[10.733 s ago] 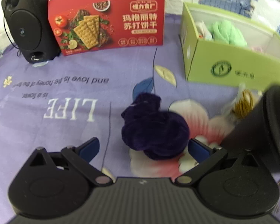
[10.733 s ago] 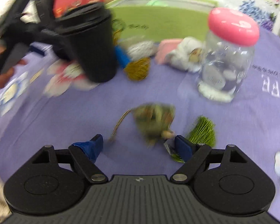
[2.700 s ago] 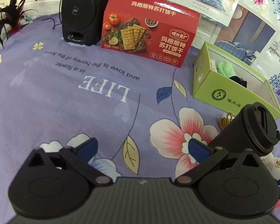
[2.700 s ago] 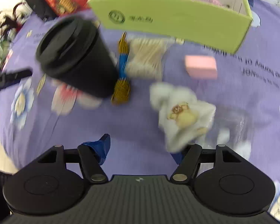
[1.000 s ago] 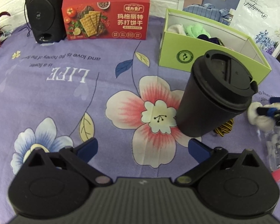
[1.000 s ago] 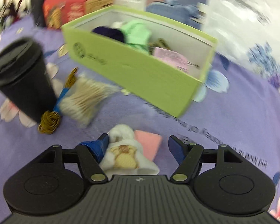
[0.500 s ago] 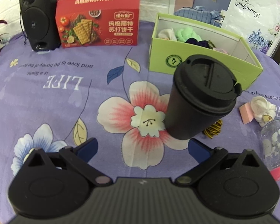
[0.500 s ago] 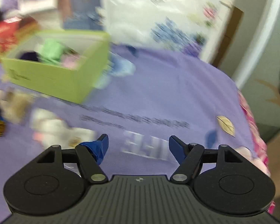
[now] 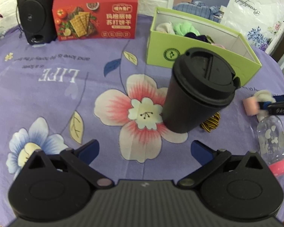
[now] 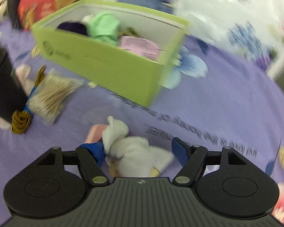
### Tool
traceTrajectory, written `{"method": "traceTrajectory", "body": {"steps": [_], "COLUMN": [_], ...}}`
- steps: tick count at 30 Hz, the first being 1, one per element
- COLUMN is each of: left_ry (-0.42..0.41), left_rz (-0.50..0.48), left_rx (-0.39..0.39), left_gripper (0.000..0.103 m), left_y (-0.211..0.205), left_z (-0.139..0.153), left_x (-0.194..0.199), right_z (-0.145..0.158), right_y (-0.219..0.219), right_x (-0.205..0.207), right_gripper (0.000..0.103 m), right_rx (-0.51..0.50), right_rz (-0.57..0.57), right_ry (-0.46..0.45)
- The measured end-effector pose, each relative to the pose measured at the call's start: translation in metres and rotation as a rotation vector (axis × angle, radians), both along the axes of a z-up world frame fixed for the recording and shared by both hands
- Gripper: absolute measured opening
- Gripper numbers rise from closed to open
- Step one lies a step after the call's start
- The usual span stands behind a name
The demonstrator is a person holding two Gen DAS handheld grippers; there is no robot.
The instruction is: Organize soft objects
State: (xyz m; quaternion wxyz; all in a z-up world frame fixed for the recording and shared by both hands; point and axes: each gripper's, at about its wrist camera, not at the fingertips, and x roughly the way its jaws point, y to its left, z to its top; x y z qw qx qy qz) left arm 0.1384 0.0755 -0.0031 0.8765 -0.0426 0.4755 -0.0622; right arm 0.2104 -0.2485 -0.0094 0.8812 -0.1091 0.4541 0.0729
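Note:
A green box (image 9: 198,56) (image 10: 108,64) holds soft items: a white cloth, a green cloth (image 10: 104,28), a purple one (image 10: 72,27) and a pink one (image 10: 140,46). My right gripper (image 10: 138,151) is open around a white plush toy (image 10: 130,149) lying on the purple cloth, beside a pink block (image 10: 93,135). In the left wrist view the right gripper (image 9: 274,106) shows at the toy (image 9: 263,95). My left gripper (image 9: 144,150) is open and empty, before a black cup (image 9: 197,92).
A red cracker box (image 9: 96,13) and a black speaker (image 9: 36,13) stand at the back. A clear bottle with a pink lid (image 9: 272,143) lies right. A cotton swab pack (image 10: 53,94) and a gold cord (image 10: 20,122) lie by the cup.
My right gripper swung away to the right, then back down over the white plush toy, which now lies between its fingers. My left gripper drew slightly closer to the cup.

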Motion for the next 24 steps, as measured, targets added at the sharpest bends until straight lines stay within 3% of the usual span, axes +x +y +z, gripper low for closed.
{"method": "traceTrajectory", "body": {"steps": [4,7,8,12,17,20,24], "left_ry": [0.013,0.014,0.016,0.019,-0.018,-0.046,-0.095], "left_rz": [-0.022,-0.029,-0.036,-0.047,-0.033,-0.008,0.031], "left_rx": [-0.014,-0.017,-0.020,-0.018,-0.003,0.027,0.074], "left_gripper": [0.102,0.102,0.102,0.102,0.102,0.103,0.102], "left_y": [-0.010,-0.015,-0.017,-0.023,-0.011,0.013,0.060], "left_z": [-0.004,-0.005,-0.005,-0.006,0.003,0.012,0.031], "left_x": [0.002,0.002,0.002,0.002,-0.001,-0.002,0.007], "right_z": [0.020,0.039,0.045,0.062,0.046,0.032,0.019], "right_y": [-0.047,-0.064,-0.064,-0.040,0.033,0.068,0.079], "right_x": [-0.015,-0.026,-0.032,-0.048,-0.024,-0.003,0.009], "right_gripper": [0.059,0.059,0.059,0.059,0.059,0.059,0.059], "right_rx": [0.017,-0.142,-0.153,0.053,0.221,0.214,0.199], "right_rz": [-0.113,-0.218,-0.223,-0.137,0.046,0.094,0.090], "right_ry": [-0.045,-0.124,-0.148,-0.177,-0.117,-0.085,-0.059]}}
